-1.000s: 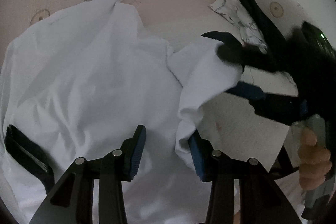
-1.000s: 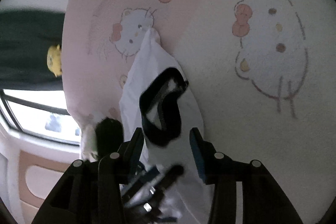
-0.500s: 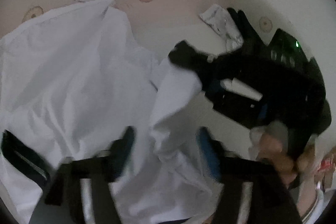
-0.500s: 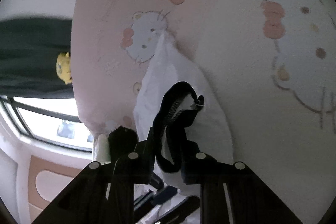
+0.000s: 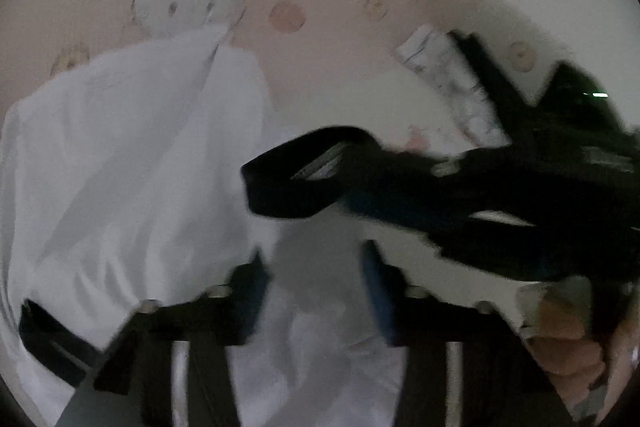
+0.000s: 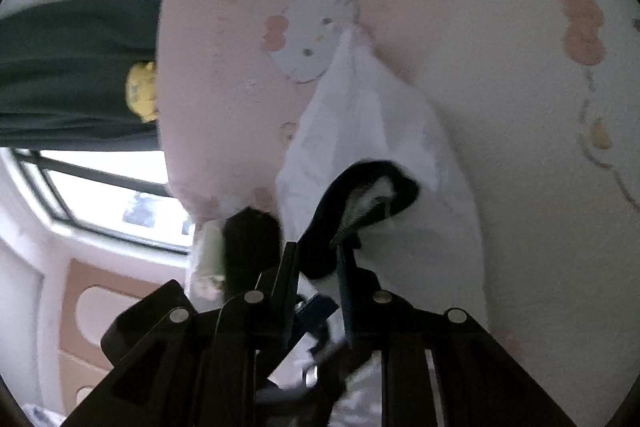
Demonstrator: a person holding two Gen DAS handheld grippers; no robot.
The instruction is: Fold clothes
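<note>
No readable text, label or number anywhere — only cartoon-cat prints on the bedsheet [image 5: 328,99].

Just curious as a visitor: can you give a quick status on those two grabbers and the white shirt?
Right gripper clamped on the black cuff. Left gripper jaws just closing, white shirt cloth between them, grip unclear through blur. Nothing in the way.
</note>
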